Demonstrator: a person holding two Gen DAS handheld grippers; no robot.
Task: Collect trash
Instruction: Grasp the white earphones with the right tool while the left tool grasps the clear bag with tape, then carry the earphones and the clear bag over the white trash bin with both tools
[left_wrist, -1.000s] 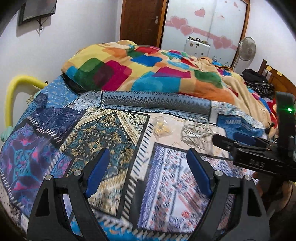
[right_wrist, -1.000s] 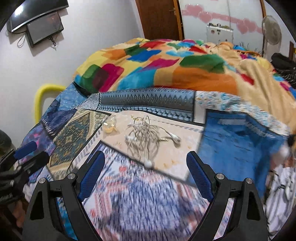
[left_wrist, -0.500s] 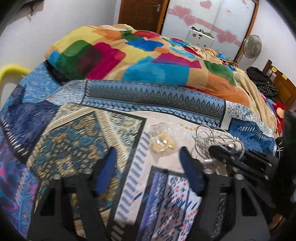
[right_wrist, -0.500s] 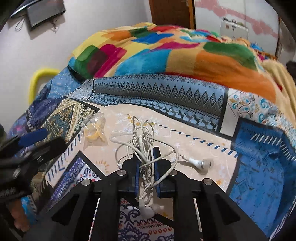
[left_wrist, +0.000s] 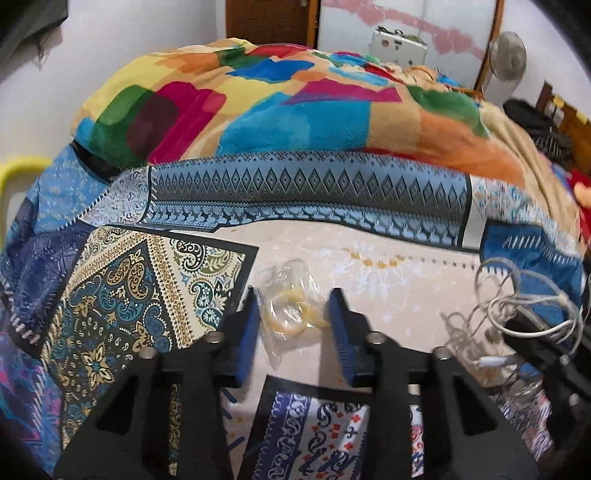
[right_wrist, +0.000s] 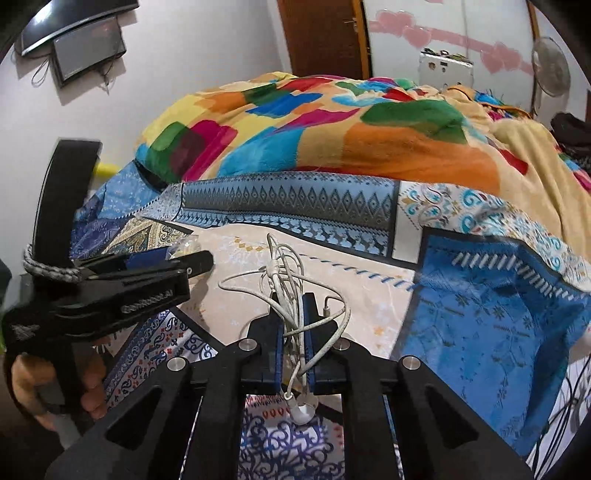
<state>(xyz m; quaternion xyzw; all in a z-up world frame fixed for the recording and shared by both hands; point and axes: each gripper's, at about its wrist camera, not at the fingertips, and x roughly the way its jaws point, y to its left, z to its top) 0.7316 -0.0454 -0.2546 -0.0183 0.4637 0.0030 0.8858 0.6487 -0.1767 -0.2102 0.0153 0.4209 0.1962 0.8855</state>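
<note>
Right gripper is clamped tight on a tangle of white earphone cable, with strands pinched between its blue pads and an earbud dangling below them. Left gripper has its jaws closing around a small clear plastic bag holding something yellow; the bag sits between the pads, and the left pad looks to be brushing its edge, though blur makes it hard to say whether either pad presses on it yet. A hand grips the handle of that left tool at the edge of the right wrist view. Both items lie close together on the pale patch of the patterned bedspread, with a bright patchwork blanket heaped behind.

By my reading the collecting is at an early stage: one item is gripped but not visibly lifted clear, the other is about to be gripped, and no bin or bag to receive them is in view, so carrying away and dropping remain.
</note>
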